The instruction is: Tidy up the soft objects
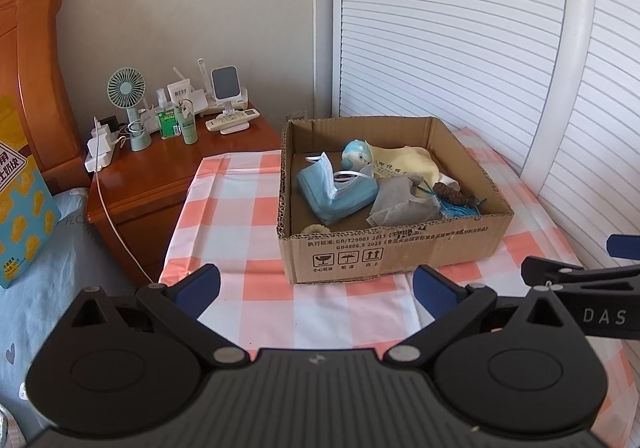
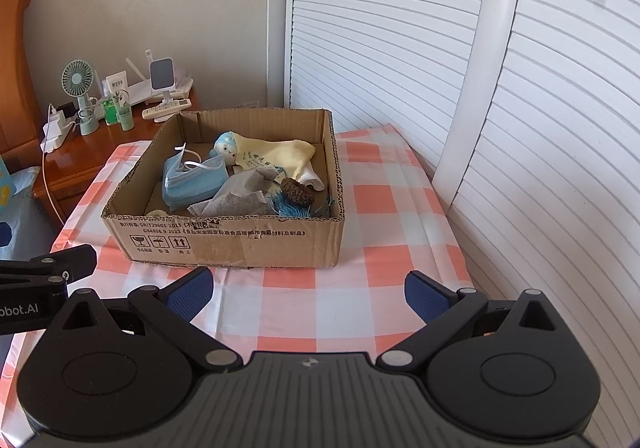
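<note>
An open cardboard box (image 1: 396, 252) (image 2: 224, 240) stands on the checked tablecloth (image 1: 240, 199) (image 2: 380, 215). Inside lie blue face masks (image 1: 336, 195) (image 2: 192, 181), a grey cloth (image 1: 400, 203) (image 2: 236, 199), a yellow cloth (image 1: 404, 163) (image 2: 280, 157), a small blue-capped plush toy (image 1: 358, 155) (image 2: 226, 145), a brown knitted piece (image 1: 452, 193) (image 2: 296, 189) and a blue tassel (image 1: 460, 211) (image 2: 292, 209). My left gripper (image 1: 316, 290) is open and empty, in front of the box. My right gripper (image 2: 308, 290) is open and empty, beside it.
A wooden nightstand (image 1: 160, 175) (image 2: 80, 151) at the left holds a small fan (image 1: 128, 95) (image 2: 78, 81), bottles, chargers and a remote. A bed with a snack bag (image 1: 20, 199) lies at far left. White louvred doors (image 1: 440, 27) (image 2: 400, 27) stand behind the table.
</note>
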`<state>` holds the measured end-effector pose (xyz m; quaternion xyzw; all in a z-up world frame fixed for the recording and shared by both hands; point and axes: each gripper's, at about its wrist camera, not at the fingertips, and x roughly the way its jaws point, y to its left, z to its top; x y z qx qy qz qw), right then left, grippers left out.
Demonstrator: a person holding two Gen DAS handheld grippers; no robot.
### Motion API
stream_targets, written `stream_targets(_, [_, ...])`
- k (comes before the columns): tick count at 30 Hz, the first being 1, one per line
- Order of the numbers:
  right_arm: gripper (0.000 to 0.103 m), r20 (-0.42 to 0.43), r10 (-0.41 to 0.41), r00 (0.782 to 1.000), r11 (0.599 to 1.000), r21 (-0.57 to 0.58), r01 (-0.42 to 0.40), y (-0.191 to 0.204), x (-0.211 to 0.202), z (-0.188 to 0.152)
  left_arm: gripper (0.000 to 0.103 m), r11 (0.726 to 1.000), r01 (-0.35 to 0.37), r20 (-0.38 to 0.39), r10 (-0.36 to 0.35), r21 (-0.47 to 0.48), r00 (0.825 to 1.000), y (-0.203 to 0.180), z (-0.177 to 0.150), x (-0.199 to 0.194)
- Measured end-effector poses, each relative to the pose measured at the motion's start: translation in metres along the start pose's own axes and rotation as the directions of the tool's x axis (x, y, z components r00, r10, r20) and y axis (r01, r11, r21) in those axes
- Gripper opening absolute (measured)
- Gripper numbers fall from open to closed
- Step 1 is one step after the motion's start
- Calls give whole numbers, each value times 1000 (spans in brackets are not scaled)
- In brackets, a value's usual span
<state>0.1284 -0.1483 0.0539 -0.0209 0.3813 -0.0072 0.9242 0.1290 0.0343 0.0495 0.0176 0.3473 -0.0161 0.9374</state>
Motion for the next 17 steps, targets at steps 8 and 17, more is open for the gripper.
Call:
stream_targets(8, [103, 3, 1, 1000, 1000, 0, -1, -1, -1, -1, 102, 1000, 0, -11, 0, 4, 1000, -1, 0, 1])
stream_targets(17, [103, 7, 3, 1000, 1000, 6, -3, -3, -2, -2, 102, 1000, 5, -13, -4, 6, 1000, -5, 0, 0])
